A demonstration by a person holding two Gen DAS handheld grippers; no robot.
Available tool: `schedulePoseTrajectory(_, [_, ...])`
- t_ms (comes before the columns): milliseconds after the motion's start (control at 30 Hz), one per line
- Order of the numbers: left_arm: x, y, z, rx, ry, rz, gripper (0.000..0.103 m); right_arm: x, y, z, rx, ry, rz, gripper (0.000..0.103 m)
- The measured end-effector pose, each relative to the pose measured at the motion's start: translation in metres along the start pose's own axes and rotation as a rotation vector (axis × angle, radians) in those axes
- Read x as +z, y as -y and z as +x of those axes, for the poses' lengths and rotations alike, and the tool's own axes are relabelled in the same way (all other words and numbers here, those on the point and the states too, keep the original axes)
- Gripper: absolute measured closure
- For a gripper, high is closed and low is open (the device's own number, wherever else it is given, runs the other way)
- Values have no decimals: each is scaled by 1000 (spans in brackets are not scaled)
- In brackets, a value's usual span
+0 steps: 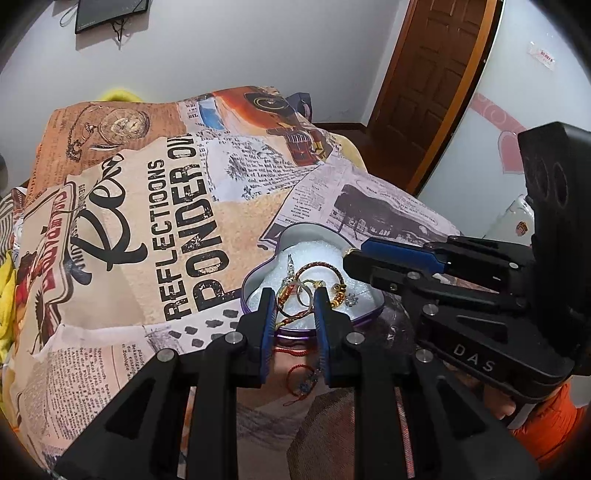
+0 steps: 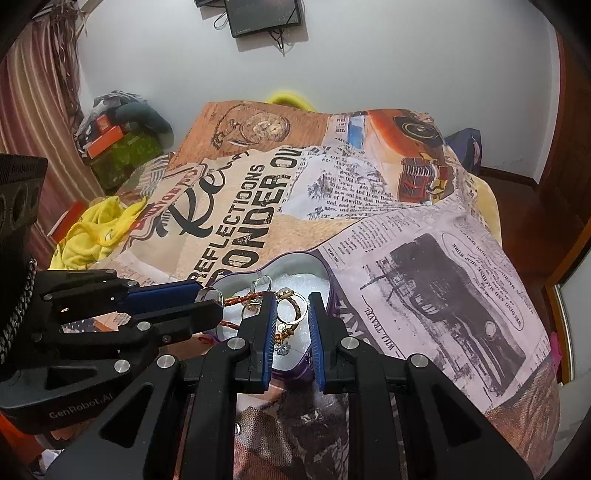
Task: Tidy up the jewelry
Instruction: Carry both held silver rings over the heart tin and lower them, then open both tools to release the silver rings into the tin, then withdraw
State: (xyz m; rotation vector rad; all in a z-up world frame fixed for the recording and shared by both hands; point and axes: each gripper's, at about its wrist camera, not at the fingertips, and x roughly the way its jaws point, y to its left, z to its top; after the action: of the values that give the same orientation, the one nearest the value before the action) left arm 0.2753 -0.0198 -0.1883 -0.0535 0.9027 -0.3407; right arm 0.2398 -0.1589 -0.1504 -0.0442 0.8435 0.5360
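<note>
Several words can be read. The newspaper-collage printed cloth (image 1: 147,221) carries "REFLECTIOONS" and "PONDER" in heavy black letters, and "WILL TRAVEL" shows under a dark photo panel in the right wrist view. "DAS" is marked on the body of the right tongs (image 2: 291,306), and "GenRobot.AI" on the body of the left tongs (image 1: 293,299).

The cloth, which also shows a pocket watch and an orange vintage car, drapes a raised surface; what lies under it cannot be told. Behind it are a pale wall, a dark wall-mounted screen (image 2: 262,16) with dangling cables, a brown panelled wooden door (image 1: 424,74), a red striped curtain (image 2: 29,110) and a crumpled yellow garment (image 2: 92,229). An orange padded sleeve (image 1: 546,417) shows behind the right tongs.

A purple heart-shaped tin (image 2: 295,262) lined with white foam sits on the cloth just ahead of both tongs. It holds a braided red-and-gold bracelet (image 1: 317,265), a plain gold ring (image 2: 286,314), a beaded gold bangle and small silver pieces. A thin red cord bracelet (image 1: 301,369) lies outside the tin, on the cloth under the left tongs.

Both tongs point down over the tin's near edge, tips close together. The left tongs pinch a small silver ring (image 2: 208,294) above the rim. The right tongs are pressed nearly together; whether they hold anything I cannot tell.
</note>
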Motion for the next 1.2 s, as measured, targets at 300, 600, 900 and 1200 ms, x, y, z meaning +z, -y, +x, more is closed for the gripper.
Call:
schedulePoseTrajectory(300, [0, 0, 6, -7, -7, 7, 83, 0, 5, 9, 17, -28, 13, 88])
schedulePoseTrajectory(600, [0, 1, 3, -6, 1, 11, 83, 1, 1, 8, 9, -22, -7, 88])
schedulePoseTrajectory(900, [0, 2, -7, 18, 32, 25, 83, 2, 0, 6, 6, -15, -15, 88])
schedulePoseTrajectory(1200, [-2, -4, -21, 32, 52, 2, 83, 3, -2, -2, -2, 8, -20, 79])
